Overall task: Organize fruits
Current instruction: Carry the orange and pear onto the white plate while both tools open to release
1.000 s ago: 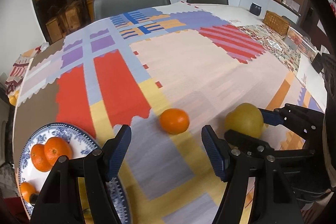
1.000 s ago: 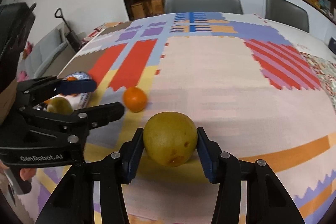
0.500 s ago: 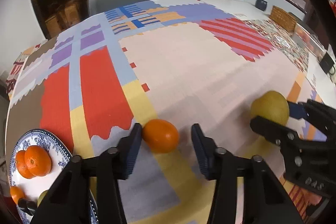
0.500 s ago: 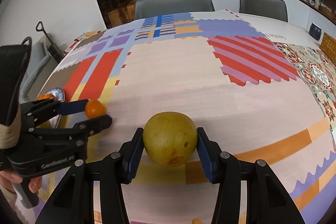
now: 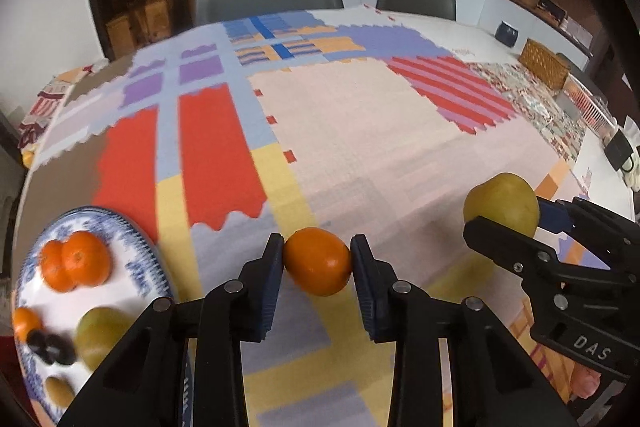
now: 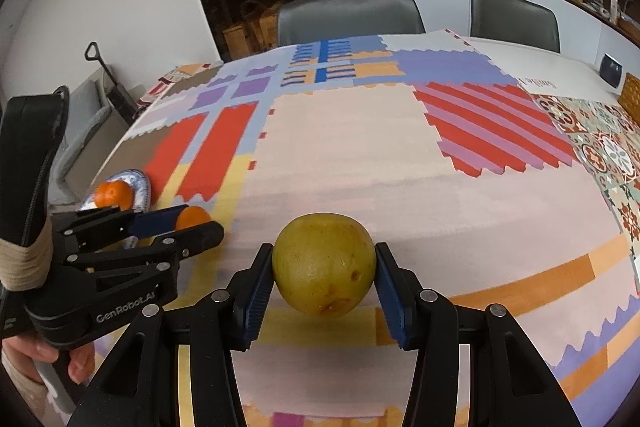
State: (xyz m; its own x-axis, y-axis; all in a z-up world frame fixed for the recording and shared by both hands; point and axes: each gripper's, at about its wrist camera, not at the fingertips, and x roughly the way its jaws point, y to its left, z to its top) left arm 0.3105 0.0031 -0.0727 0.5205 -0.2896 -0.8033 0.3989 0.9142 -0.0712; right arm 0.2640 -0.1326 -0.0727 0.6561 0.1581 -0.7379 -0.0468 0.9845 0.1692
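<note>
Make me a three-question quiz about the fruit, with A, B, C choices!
1. Where is the blue-and-white patterned plate?
A. Left of the left gripper
B. On a chair
C. Under the basket

2. What colour is the round fruit in the right gripper?
A. Red
B. Yellow-green
C. Purple

3. What touches the small orange mandarin?
A. Nothing
B. A spoon
C. Both left fingers, closing on it

Answers: 1 A, the plate sits at the left view's lower left. 2 B, its skin is yellow-green. 3 C, both pads meet its sides.
</note>
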